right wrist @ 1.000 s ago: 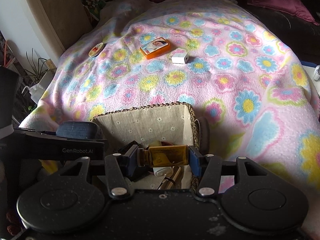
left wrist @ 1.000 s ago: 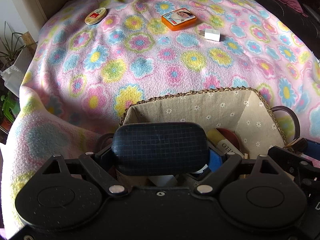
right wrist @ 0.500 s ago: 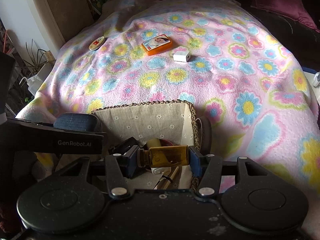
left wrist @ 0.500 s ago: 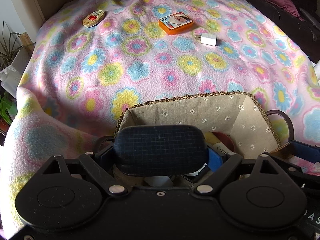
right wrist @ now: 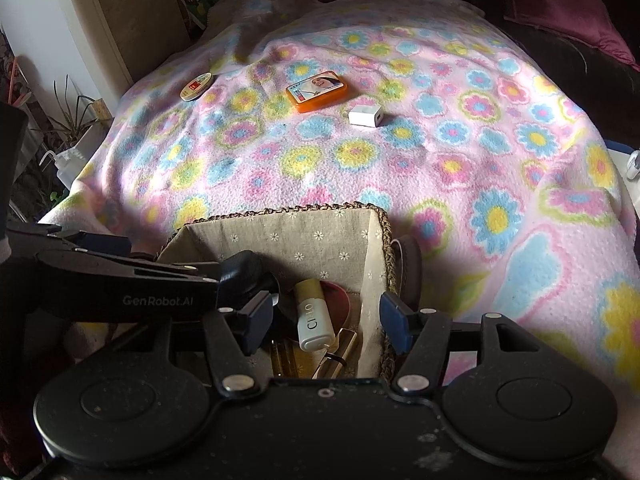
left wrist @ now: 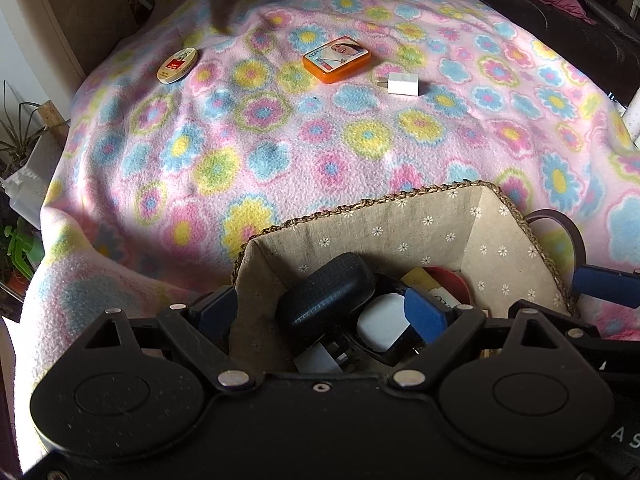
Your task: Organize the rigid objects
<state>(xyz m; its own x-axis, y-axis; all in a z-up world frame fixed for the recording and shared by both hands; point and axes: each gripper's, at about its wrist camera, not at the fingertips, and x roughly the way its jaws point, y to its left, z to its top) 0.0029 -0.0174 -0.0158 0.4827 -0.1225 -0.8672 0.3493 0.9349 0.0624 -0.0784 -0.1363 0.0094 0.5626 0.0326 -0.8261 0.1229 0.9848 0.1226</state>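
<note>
A fabric-lined wicker basket [left wrist: 424, 224] [right wrist: 304, 236] sits on the flowered blanket right in front of both grippers. My left gripper [left wrist: 320, 312] is open over it; a dark blue case [left wrist: 324, 296] lies loose inside, tilted on a white item. My right gripper [right wrist: 326, 316] is open and empty above the basket; a white and yellow tube [right wrist: 314, 316] and an amber bottle [right wrist: 284, 356] lie below it. An orange tin [left wrist: 336, 58] [right wrist: 317, 90], a white charger [left wrist: 402, 83] [right wrist: 366, 115] and an oval tin [left wrist: 177, 66] [right wrist: 195, 86] lie farther back on the blanket.
A dark ring-shaped handle [left wrist: 560, 228] sticks out at the basket's right side. The blanket [right wrist: 480, 152] drops off at the left, where plants [right wrist: 72, 116] stand below. Dark cushions [right wrist: 560, 4] lie at the far right.
Both grippers have opened. The dark blue case dropped from my left gripper into the basket, and the amber bottle dropped from my right gripper into the basket.
</note>
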